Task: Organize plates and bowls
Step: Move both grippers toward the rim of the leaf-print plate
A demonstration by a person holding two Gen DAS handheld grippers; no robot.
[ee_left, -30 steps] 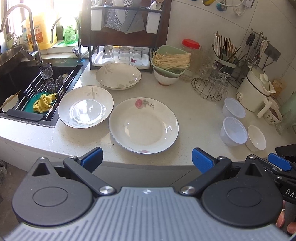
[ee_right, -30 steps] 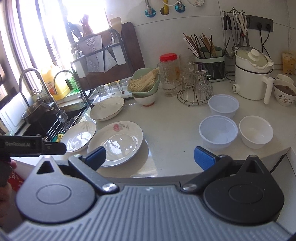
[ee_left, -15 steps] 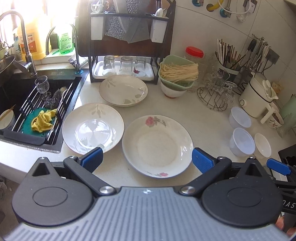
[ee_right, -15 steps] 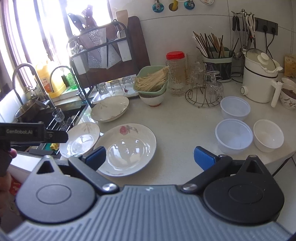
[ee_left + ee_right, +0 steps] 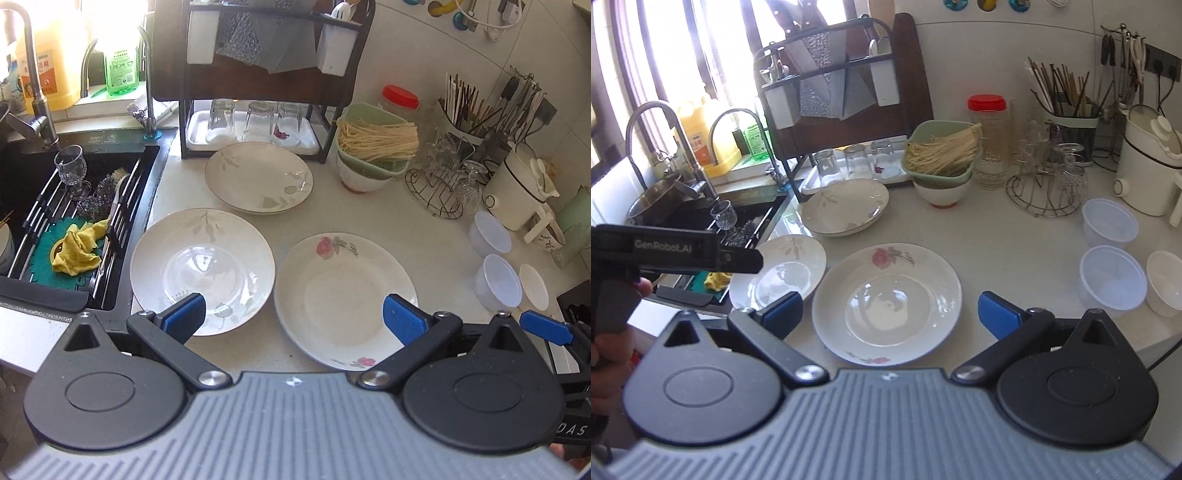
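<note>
Three white plates lie on the pale counter: a rose-patterned plate (image 5: 345, 299) (image 5: 886, 302) nearest, a leaf-patterned plate (image 5: 201, 269) (image 5: 779, 273) to its left by the sink, and a gold-rimmed plate (image 5: 258, 177) (image 5: 844, 206) behind. Two clear plastic bowls (image 5: 1112, 282) (image 5: 1110, 227) and a white bowl (image 5: 1165, 282) sit at the right. My left gripper (image 5: 293, 314) is open and empty above the near edges of the two front plates. My right gripper (image 5: 890, 312) is open and empty over the rose plate.
A sink (image 5: 74, 206) with a glass, scrubber and yellow cloth is on the left. A dark rack (image 5: 258, 92) with upturned glasses stands behind. Stacked bowls with noodles (image 5: 373, 155), a wire glass stand (image 5: 443, 188), a chopstick holder and a white kettle (image 5: 517, 195) crowd the right back.
Both grippers have moved forward and down toward the plates, which now appear larger and closer. Both stay open. Nothing on the counter has moved.
</note>
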